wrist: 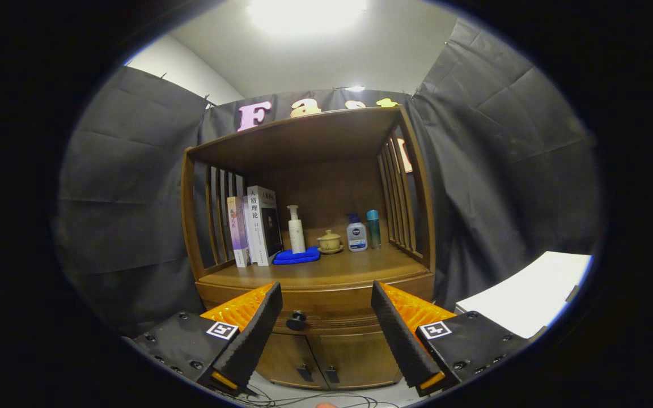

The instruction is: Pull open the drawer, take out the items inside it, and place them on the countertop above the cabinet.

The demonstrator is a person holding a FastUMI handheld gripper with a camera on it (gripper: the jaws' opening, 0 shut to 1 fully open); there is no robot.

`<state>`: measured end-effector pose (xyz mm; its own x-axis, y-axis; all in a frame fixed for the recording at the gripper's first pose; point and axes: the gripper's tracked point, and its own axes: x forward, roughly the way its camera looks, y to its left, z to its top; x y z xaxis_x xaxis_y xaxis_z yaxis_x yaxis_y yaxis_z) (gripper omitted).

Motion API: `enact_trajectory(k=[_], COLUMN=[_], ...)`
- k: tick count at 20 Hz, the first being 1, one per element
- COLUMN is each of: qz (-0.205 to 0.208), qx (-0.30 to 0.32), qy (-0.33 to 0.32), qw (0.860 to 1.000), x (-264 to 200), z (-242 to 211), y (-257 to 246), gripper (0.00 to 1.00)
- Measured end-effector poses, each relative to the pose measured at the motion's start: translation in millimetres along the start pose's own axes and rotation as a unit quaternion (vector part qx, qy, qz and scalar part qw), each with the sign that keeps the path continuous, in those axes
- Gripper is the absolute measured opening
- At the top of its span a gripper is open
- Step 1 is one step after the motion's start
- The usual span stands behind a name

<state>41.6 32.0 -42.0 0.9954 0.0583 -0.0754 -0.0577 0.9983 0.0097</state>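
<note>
I hold the gripper [324,294] with its 2 fingers wide apart; the drawer knob [296,321] sits lower centre of frame, between them, nearer the left finger, drawer [326,309] closed.

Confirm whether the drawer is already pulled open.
No: the drawer sits flush in the cabinet front under the countertop, its round knob untouched between the fingers of the open gripper.

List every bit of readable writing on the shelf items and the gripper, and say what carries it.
"人格理论": spine of the white book.
Pink book spine: too blurred to read.
Blue-capped bottle: print too small to read.
Gripper, open, drawer knob beyond and between its fingers: square code markers, no words.
</note>
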Motion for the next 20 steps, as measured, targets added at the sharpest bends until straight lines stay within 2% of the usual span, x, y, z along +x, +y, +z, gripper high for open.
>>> enact_trajectory(k=[6, 20], qz=[0.020, 0.032], qx=[-0.005, 0.004], qy=[0.031, 0.112], qw=[0.999, 0.993], x=[47.6, 133.6], z=[-40.0, -136.5], y=[26.6, 61.5], gripper=[1.00, 1.00])
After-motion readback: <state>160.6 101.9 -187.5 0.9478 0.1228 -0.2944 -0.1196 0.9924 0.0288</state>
